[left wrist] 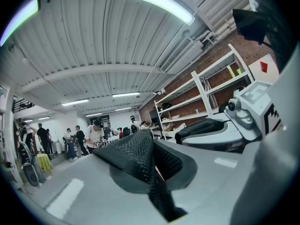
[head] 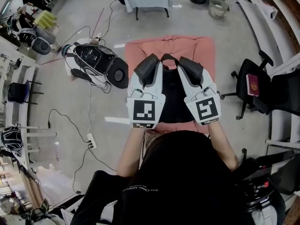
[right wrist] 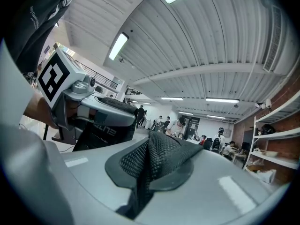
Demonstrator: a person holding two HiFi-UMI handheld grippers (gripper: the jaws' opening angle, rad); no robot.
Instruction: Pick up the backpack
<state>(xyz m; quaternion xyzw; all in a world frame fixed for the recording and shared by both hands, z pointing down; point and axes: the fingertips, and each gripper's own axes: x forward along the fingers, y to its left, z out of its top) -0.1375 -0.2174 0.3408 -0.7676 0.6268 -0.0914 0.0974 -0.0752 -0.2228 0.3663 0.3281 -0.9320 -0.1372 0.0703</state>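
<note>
**Step in hand:** approach; the pick-up is not yet made. You hold your left gripper point(head: 148, 68) and right gripper point(head: 191, 69) level and side by side above the backpack point(head: 175, 102). It lies flat on the pink table point(head: 140, 48), with its handle point(head: 168, 56) toward the far edge. Neither gripper appears to touch it. Both pairs of jaws are closed pad to pad with nothing between them, and both gripper views look across the room, not down at the backpack.

**Next move, as judged:** part one pair of jaws, tip that gripper downward and close on the handle or a strap.

**Clearances:** the table's side edges lie near the backpack, so lift straight up. An office chair point(head: 251, 86) stands to your right and a bag on the floor point(head: 93, 60) to your left, both well apart.
</note>
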